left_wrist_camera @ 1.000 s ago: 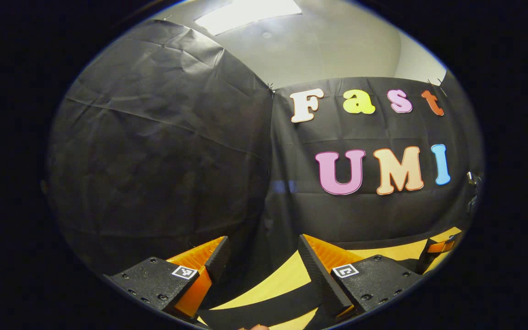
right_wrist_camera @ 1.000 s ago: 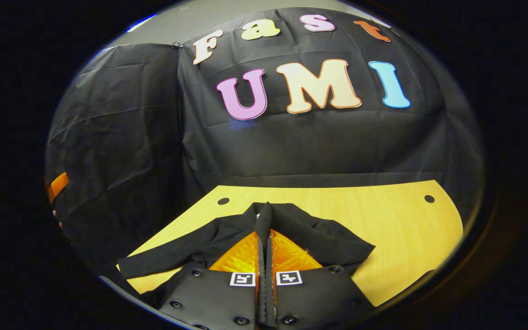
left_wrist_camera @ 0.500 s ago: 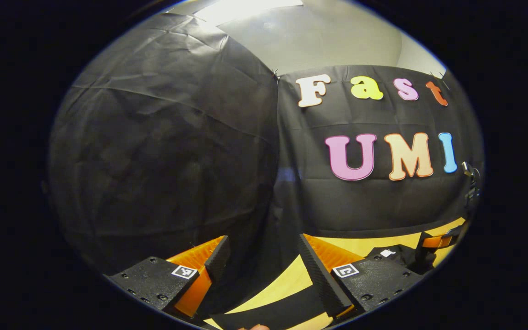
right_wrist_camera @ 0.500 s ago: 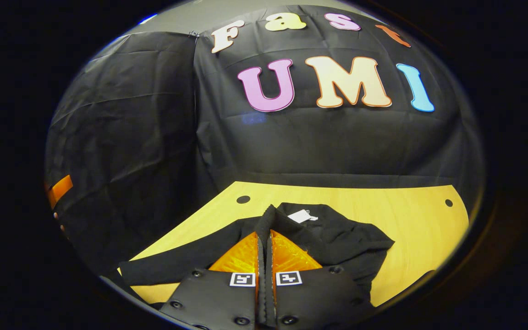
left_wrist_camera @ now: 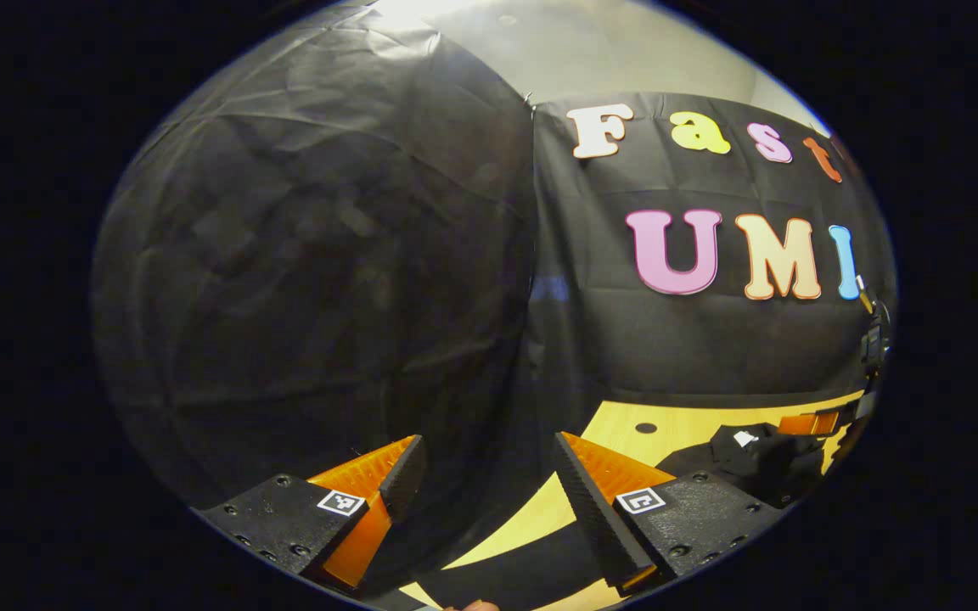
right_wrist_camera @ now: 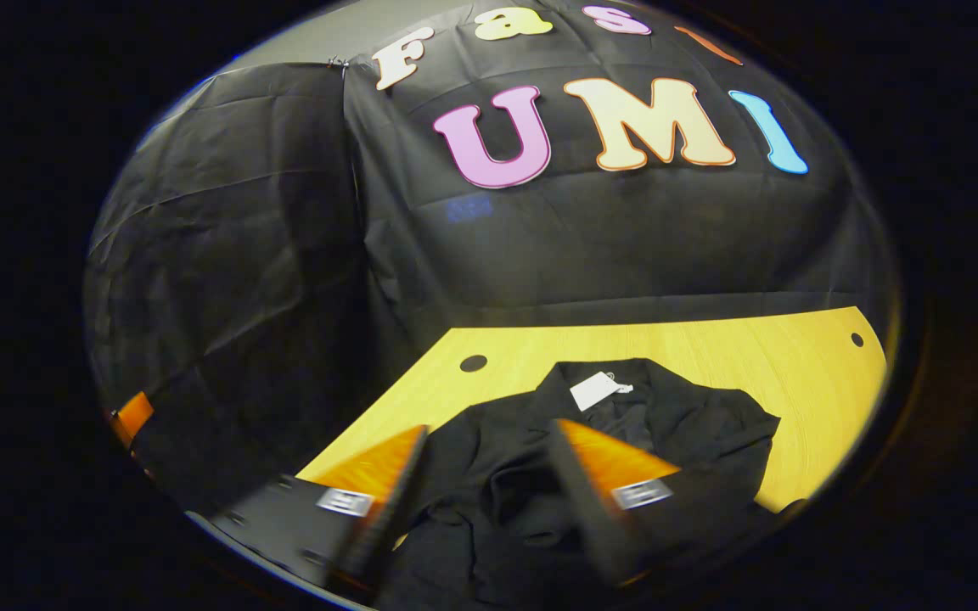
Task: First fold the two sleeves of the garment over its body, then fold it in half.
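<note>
— Since half a second ago, what has changed?

— Formerly pinched together on the cloth, my right gripper [right_wrist_camera: 489, 484] now has its two fingers spread apart, blurred, with nothing between them. One black garment [right_wrist_camera: 616, 441] lies crumpled on the yellow wooden table [right_wrist_camera: 710, 339], a single white tag [right_wrist_camera: 595, 390] showing at its collar.

— And the other side?

— My left gripper [left_wrist_camera: 489, 488] stands released, two fingers wide apart over the table's near-left edge, gripping nothing. From the left gripper view I see that same garment [left_wrist_camera: 752, 458] off to the right. Two round holes [right_wrist_camera: 473, 363] mark the tabletop.
</note>
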Action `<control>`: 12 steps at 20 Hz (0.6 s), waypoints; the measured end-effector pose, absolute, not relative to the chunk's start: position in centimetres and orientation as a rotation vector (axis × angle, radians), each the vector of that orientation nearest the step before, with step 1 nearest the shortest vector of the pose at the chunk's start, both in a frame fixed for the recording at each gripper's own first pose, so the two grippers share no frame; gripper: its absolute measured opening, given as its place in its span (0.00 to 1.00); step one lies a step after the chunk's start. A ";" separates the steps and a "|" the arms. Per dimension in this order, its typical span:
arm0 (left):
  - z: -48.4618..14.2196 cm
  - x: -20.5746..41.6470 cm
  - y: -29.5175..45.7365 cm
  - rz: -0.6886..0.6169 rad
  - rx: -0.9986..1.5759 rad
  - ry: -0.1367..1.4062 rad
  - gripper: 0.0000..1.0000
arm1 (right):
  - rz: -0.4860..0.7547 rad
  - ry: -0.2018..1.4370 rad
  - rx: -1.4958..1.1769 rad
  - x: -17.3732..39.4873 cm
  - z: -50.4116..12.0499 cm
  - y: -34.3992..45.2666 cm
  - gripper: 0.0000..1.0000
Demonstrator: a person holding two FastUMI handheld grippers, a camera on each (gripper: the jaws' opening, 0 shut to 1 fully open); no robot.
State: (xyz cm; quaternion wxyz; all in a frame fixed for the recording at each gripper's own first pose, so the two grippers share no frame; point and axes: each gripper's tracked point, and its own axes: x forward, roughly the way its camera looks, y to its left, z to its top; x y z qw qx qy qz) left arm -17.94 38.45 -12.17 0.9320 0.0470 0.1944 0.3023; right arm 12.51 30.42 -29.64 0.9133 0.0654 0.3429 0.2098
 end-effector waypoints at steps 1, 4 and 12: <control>-13.2 -18.3 38.6 0.623 0.084 0.429 0.92 | 0.427 0.689 0.122 12.8 -29.3 30.2 1.00; -16.4 -19.4 39.5 0.639 0.058 0.525 0.92 | 0.424 0.685 0.094 12.6 -29.4 29.4 0.98; -25.6 -24.1 37.8 0.670 -0.069 0.831 0.93 | 0.398 0.704 0.041 12.1 -29.6 26.8 0.98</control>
